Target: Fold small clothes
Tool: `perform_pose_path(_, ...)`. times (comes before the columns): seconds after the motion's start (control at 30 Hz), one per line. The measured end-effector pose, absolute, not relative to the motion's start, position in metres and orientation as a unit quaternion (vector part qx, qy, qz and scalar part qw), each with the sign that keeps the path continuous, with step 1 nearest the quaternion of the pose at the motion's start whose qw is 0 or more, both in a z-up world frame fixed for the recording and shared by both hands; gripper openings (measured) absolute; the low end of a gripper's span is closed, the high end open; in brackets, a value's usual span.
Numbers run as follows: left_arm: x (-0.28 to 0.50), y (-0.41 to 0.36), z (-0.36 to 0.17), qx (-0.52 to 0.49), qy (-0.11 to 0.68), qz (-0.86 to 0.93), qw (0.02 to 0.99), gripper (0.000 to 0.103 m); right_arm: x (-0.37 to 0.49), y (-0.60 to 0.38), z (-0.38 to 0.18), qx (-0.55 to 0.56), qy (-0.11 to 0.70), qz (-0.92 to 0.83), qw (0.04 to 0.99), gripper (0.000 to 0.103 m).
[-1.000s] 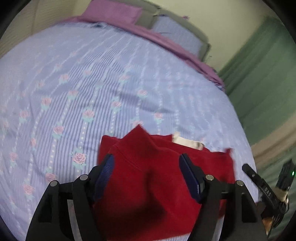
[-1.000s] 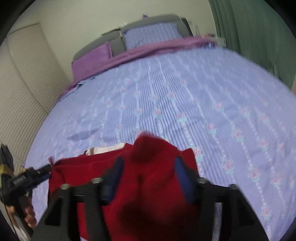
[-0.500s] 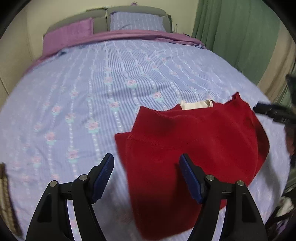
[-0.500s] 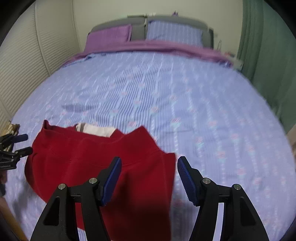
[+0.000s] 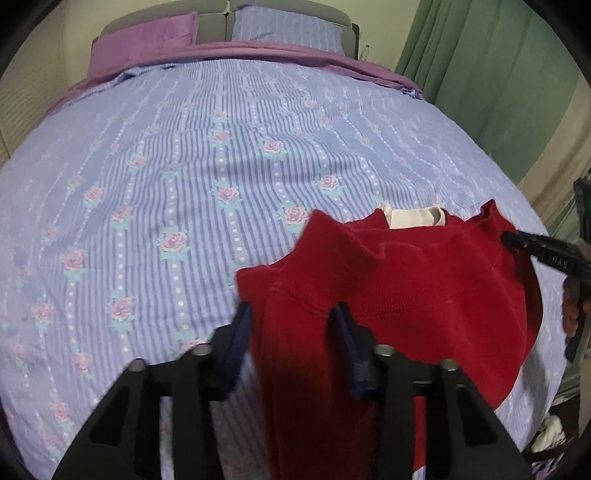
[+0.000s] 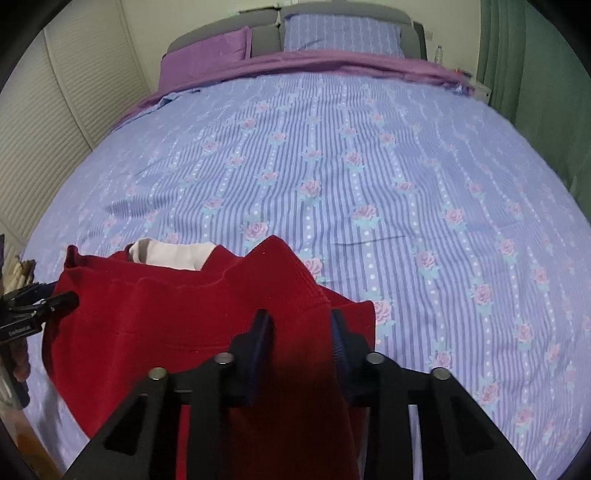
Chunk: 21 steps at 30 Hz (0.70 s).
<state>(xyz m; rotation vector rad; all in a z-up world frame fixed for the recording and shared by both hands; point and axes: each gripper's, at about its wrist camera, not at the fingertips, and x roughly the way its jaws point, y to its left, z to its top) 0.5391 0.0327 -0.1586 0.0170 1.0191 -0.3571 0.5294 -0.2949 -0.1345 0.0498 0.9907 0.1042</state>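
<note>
Near the bed's (image 5: 221, 155) foot, left gripper (image 5: 291, 325) & right gripper (image 6: 299, 328) just closed, each pinching red garment (image 5: 406, 280); folding barely begun, most left.

the sweater (image 5: 406, 280) i'm working on is deep red, with a cream collar (image 5: 412, 218) showing at its neck. my left tool (image 5: 291, 332) and right tool (image 6: 299, 336) are black with dark blue pads (image 6: 263, 332). the bedsheet (image 6: 369, 177) is lavender blue, striped, with dotted white lines and pink roses. one pillow (image 6: 207, 50) is plain purple, the other pillow (image 6: 343, 35) matches the sheet. the curtain (image 5: 498, 74) is green.
</note>
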Motion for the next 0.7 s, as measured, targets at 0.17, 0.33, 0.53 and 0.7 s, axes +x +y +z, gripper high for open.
perform_pose_path(0.17,0.527,0.034,-0.145,0.011,0.479,-0.175,0.86,0.021,0.51,-0.295,-0.112,0.028,0.439,0.049,0.897,0.015)
perform_pose_path(0.33,0.515,0.031,-0.128,0.027,0.467,-0.171,0.867,0.021,0.497,-0.3,-0.086,0.045,0.405,0.054,0.911,0.013)
perform_pose_path(0.53,0.517,0.034,-0.143,0.025,0.472,-0.163,0.866,0.024,0.495,-0.297,-0.082,0.036,0.401,0.061,0.913,0.013)
perform_pose_path(0.7,0.513,0.031,-0.136,0.034,0.451,-0.169,0.876,0.031,0.496,-0.3,-0.087,0.04,0.403,0.058,0.913,0.013)
